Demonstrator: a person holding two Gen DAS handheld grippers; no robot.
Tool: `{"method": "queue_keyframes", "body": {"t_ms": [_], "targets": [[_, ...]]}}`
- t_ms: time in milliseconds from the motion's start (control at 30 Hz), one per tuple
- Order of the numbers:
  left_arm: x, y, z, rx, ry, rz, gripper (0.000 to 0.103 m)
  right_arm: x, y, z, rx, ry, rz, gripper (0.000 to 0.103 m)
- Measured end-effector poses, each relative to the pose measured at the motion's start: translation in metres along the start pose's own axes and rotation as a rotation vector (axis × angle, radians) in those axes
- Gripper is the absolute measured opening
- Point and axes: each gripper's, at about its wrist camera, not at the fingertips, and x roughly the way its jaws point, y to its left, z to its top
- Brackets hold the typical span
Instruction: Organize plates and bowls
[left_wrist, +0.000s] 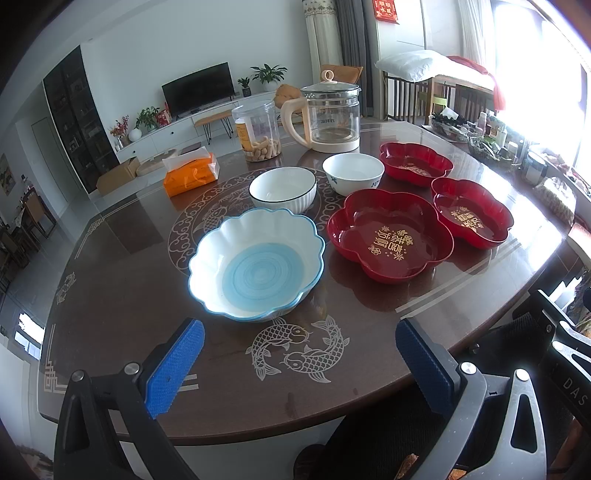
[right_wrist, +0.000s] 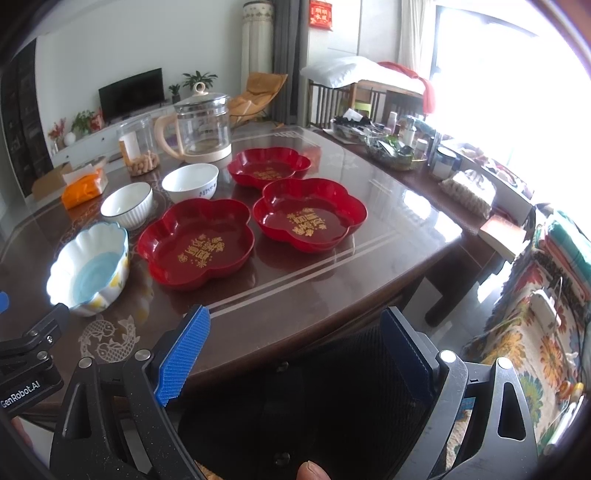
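Observation:
A scalloped white bowl with a blue centre (left_wrist: 256, 264) (right_wrist: 90, 267) sits nearest on the dark table. Behind it stand a ribbed white bowl with a dark rim (left_wrist: 283, 194) (right_wrist: 126, 205) and a plain white bowl (left_wrist: 353, 173) (right_wrist: 190, 182). Three red flower-shaped plates lie to the right: a near one (left_wrist: 389, 234) (right_wrist: 195, 242), a middle one (left_wrist: 471, 212) (right_wrist: 309, 214) and a far one (left_wrist: 415, 158) (right_wrist: 269, 166). My left gripper (left_wrist: 299, 363) is open and empty, just short of the scalloped bowl. My right gripper (right_wrist: 295, 350) is open and empty at the table's near edge.
A glass kettle (left_wrist: 330, 118) (right_wrist: 201, 127), a clear jar of snacks (left_wrist: 258, 131) and an orange tissue pack (left_wrist: 190, 173) stand at the back. Clutter of bottles and baskets (right_wrist: 399, 144) lines the right side. A black mesh chair back (right_wrist: 306, 398) is below the table edge.

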Motion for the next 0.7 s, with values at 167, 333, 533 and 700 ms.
{"method": "queue_keyframes", "body": {"t_ms": [167, 333, 533, 700], "targets": [[0.0020, 0.0006, -0.0005, -0.004, 0.034, -0.009, 0.103, 0.0003, 0.0000, 0.0000, -0.001, 0.003, 0.001, 0.095], [0.0031, 0.0009, -0.0012, 0.001, 0.066, -0.002, 0.103, 0.0005, 0.0001, -0.0004, -0.001, 0.004, 0.001, 0.095], [0.0043, 0.0024, -0.0016, -0.007, 0.060, -0.006, 0.103, 0.0004, 0.0003, -0.0003, -0.001, 0.002, 0.000, 0.095], [0.0017, 0.0015, -0.0011, -0.002, 0.055, -0.002, 0.103, 0.0005, 0.0002, 0.0000, -0.002, 0.003, 0.000, 0.095]]}}
